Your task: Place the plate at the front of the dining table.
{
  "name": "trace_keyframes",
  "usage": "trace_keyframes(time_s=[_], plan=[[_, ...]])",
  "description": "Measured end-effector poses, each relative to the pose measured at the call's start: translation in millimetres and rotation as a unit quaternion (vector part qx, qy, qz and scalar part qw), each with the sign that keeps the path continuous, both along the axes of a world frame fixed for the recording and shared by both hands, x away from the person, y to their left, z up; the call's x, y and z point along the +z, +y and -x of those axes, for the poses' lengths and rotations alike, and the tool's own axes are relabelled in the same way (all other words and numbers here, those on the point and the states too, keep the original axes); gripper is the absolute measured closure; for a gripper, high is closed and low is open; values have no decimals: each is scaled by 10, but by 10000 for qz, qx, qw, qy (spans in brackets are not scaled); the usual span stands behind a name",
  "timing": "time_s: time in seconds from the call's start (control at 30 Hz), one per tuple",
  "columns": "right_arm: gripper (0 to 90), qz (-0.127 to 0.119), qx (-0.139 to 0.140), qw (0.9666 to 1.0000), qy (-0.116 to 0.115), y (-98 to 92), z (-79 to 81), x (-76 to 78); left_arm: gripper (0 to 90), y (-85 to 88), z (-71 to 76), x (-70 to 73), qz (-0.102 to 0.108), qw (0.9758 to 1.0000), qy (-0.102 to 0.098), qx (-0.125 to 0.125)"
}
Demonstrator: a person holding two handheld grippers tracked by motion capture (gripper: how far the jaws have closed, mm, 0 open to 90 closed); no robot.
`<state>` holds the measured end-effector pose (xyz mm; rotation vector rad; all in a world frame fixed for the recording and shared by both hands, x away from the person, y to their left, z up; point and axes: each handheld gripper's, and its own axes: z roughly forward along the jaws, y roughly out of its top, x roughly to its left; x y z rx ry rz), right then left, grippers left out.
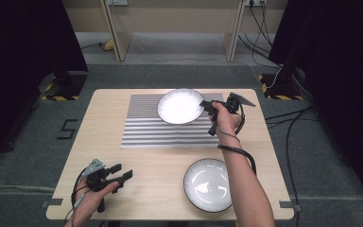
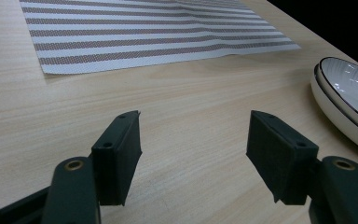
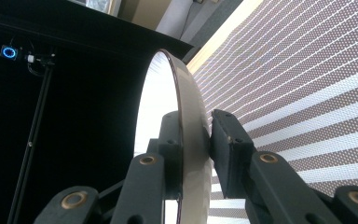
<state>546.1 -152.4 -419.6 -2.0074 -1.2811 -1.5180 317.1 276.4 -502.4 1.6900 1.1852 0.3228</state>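
A white plate with a dark rim (image 1: 180,106) is over the far part of the striped placemat (image 1: 146,127). My right gripper (image 1: 207,108) is shut on that plate's right rim. In the right gripper view the plate (image 3: 168,98) stands edge-on between the two jaws, with my right gripper (image 3: 196,140) clamped on its rim. A second white plate (image 1: 208,184) lies on the wooden table (image 1: 160,165) near the front edge, under the right forearm. My left gripper (image 1: 124,172) rests open at the front left of the table. Nothing lies between the jaws of the left gripper (image 2: 193,140).
In the left gripper view the near plate (image 2: 349,102) sits at the right and the placemat (image 2: 144,32) lies ahead. Black curtains flank the table, and cables (image 1: 283,118) trail over the grey floor to the right. A shelf frame (image 1: 175,28) stands behind.
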Motion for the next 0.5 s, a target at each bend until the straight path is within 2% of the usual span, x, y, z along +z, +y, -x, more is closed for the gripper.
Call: trace_keyframes(time_s=[0.23,0.37,0.5], plan=[[737,41,67,10000,-9,69,-65,29,347,9,-4,-6,2,10000,2,-6],[738,-38,21,10000,17,89,-87,6,346,12,-4,-2,3,10000,-5,-1],[738,0,29,10000,34,98,-104,-9,347,11,-5,-7,3,10000,1,-3]])
